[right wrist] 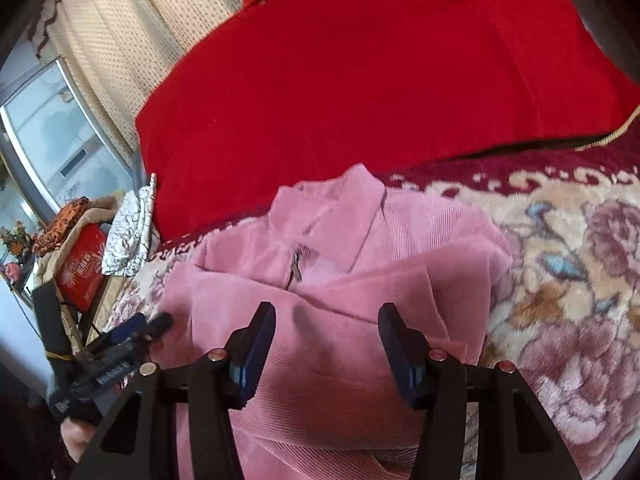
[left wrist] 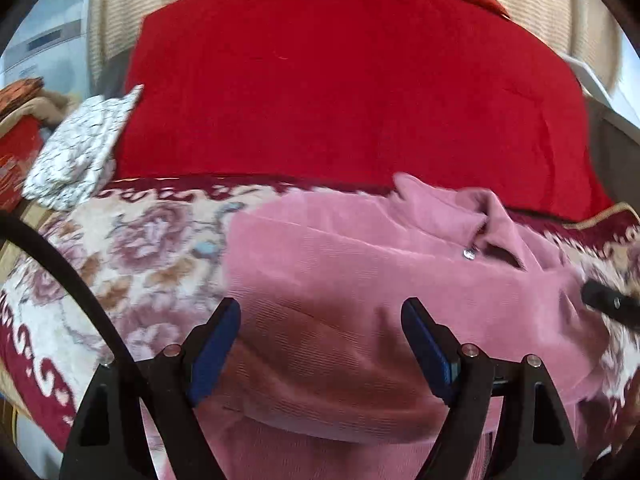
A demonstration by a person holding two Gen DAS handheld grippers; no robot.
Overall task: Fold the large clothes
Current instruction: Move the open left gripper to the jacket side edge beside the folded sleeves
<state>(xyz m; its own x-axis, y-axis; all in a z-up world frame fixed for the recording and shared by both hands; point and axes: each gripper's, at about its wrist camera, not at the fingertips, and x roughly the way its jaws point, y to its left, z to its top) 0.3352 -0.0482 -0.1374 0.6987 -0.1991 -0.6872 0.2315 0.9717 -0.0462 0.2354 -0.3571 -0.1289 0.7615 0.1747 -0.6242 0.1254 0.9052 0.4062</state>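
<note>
My left tool (left wrist: 320, 320) hangs right over the pink top (left wrist: 360, 300), with its two blue fingers (left wrist: 218, 344) spread wide and nothing between them. My right tool (right wrist: 327, 326) is just the same: fingers (right wrist: 260, 344) spread apart, empty, just above the pink cloth. The pink top (right wrist: 340, 320) lies partly folded on the flowery blanket (right wrist: 560, 280) that covers the bed. Its collar and little zipper (right wrist: 297, 268) point toward the far edge of the bed. Behind the top, along that far edge, sits a big red quilt (left wrist: 340, 100). A white patterned cloth (left wrist: 76, 160) rests near the far left corner of the bed. Past it stands a red box (right wrist: 80, 276), and cream curtains (right wrist: 132, 60) hang at the very back.
</note>
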